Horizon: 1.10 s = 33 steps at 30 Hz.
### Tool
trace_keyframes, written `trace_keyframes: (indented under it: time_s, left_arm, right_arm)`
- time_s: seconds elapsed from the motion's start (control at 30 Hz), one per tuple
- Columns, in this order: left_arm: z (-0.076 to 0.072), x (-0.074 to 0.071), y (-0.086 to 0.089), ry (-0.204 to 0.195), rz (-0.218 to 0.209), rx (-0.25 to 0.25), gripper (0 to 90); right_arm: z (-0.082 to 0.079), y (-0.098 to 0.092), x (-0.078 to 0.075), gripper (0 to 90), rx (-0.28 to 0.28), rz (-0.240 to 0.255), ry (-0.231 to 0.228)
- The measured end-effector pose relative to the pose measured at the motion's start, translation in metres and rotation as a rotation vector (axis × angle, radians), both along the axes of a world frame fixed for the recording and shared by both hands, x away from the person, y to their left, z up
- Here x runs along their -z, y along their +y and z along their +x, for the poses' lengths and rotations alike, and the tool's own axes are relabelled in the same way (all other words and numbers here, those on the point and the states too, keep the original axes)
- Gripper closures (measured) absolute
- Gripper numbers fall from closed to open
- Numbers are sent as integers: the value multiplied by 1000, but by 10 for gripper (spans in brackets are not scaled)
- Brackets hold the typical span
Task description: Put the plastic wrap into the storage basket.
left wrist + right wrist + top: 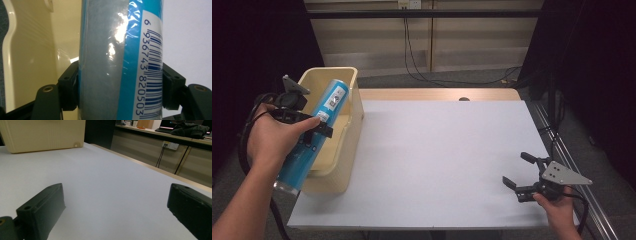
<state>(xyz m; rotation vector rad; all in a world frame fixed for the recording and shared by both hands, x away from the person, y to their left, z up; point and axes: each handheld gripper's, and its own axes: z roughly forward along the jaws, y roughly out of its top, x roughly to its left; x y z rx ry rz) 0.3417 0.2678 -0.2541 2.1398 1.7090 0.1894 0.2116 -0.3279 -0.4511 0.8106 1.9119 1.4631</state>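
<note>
One blue tube [314, 134], one cream bin [353, 107], one white table [437, 160], two grippers. At the left of the high view the left gripper [314, 125] clamps the tube around its middle — the tube slants over the bin's near rim, its upper end above the bin. In the left gripper view both jaws press the tube's [120, 60] sides beside a barcode; its ends are cut off. At lower right the right gripper [518, 171] sits low over the table with jaws spread wide, holding nothing. The bin's inside is largely hidden — contents unclear.
</note>
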Motion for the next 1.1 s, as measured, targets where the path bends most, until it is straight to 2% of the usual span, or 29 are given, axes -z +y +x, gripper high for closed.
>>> trace_keyframes:
  time_s: [0.33,0.57,1.1]
  left_arm:
    - [2,11,10,15,14,-40,321]
    - [5,19,12,16,-1,-65,321]
    - [11,27,12,37,-6,-82,320]
  right_arm:
    - [0,0,0,6,1,2,-4]
    - [-1,1,0,6,-1,1,1]
    - [-1,1,0,7,-2,-1,1]
